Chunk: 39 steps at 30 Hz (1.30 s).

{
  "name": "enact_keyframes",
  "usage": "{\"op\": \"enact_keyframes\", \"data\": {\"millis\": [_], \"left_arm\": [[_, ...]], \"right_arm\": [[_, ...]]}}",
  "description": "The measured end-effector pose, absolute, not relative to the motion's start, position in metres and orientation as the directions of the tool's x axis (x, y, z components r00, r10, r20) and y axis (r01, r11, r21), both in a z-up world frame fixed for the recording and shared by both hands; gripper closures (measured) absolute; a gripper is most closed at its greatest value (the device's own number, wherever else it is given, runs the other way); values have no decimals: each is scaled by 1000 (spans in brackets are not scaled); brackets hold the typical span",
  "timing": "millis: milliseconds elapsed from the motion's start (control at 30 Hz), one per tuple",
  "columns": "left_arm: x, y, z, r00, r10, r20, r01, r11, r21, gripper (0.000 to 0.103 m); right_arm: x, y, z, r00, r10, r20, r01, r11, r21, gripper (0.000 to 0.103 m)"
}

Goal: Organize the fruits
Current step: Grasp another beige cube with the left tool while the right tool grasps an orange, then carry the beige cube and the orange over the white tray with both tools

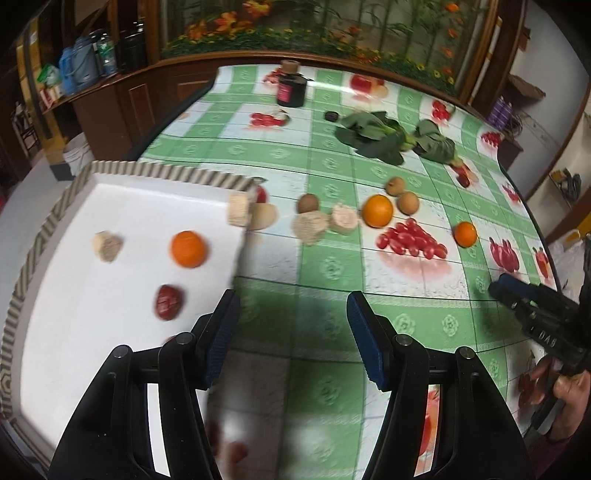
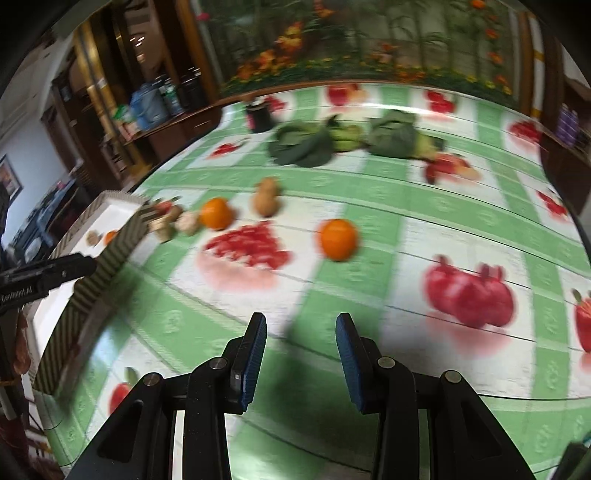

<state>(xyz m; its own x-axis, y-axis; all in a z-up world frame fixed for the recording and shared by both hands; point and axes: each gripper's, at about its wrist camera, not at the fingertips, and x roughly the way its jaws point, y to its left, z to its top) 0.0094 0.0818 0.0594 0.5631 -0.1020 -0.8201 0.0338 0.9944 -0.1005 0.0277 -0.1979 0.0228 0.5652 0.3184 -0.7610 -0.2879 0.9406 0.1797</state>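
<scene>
Left tool (image 1: pixel 291 332) apart, empty, over tabletop (image 1: pixel 325 266) beside white tray (image 1: pixel 110 295) holding one orange (image 1: pixel 187 248). Right tool (image 2: pixel 301 354) narrower, empty; another orange (image 2: pixel 338 239) beyond. Lettering "GenRobot.AI" on left tool's side.

Place: a home dining room
Table: a table (image 1: pixel 332 266) under a glossy green-and-white checked oilcloth printed with fruit
Food: loose oranges (image 1: pixel 377 210), leafy greens (image 1: pixel 373 134) and a dark jar (image 1: pixel 291 90) lying on it
Walls: a large flower-and-bamboo mural (image 1: pixel 314 26) in a wooden frame
Storage: dark wooden shelves (image 1: pixel 110 85) crowded with plastic bottles (image 1: pixel 79 66) and packets
</scene>
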Motion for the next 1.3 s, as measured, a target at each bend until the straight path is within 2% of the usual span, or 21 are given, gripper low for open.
{"op": "enact_keyframes", "data": {"millis": [267, 400, 567, 633, 767, 933, 967, 1000, 1033, 1100, 1200, 1300], "left_arm": [[37, 68, 48, 535, -107, -838, 29, 994, -108, 43], [50, 66, 44, 528, -102, -843, 27, 994, -103, 43], [67, 62, 38, 519, -81, -851, 28, 997, -78, 43], [73, 61, 34, 512, -73, -856, 28, 997, -69, 43], [85, 61, 27, 505, -54, -862, 21, 999, -50, 43], [99, 67, 22, 517, -69, -853, 3, 997, -78, 43], [99, 67, 22, 523, -75, -849, 3, 996, -86, 47], [100, 68, 22, 526, -72, -848, 3, 997, -83, 61], [101, 68, 21, 517, -71, -853, 8, 997, -79, 70], [99, 68, 21, 526, -61, -849, 10, 998, -66, 79], [93, 71, 23, 528, -70, -846, 14, 997, -74, 85], [82, 73, 30, 542, -83, -836, 24, 996, -83, 85]], "right_arm": [[62, -220, 21, 563, 311, -766, -232, 949, 215, 63], [84, -199, 19, 546, 324, -773, -282, 939, 194, 62], [107, -182, 8, 554, 271, -787, -300, 947, 114, 61], [108, -183, 8, 571, 278, -772, -302, 946, 118, 62], [106, -190, 8, 574, 317, -755, -312, 937, 156, 70], [105, -189, 8, 571, 321, -755, -316, 935, 159, 70], [105, -189, 8, 571, 321, -756, -318, 935, 157, 70], [105, -189, 9, 569, 323, -756, -321, 934, 157, 70], [105, -189, 9, 567, 325, -757, -322, 933, 160, 70], [105, -189, 9, 562, 334, -757, -324, 931, 170, 71], [103, -188, 10, 549, 356, -756, -333, 923, 193, 72], [100, -185, 13, 546, 366, -754, -339, 919, 201, 72]]}}
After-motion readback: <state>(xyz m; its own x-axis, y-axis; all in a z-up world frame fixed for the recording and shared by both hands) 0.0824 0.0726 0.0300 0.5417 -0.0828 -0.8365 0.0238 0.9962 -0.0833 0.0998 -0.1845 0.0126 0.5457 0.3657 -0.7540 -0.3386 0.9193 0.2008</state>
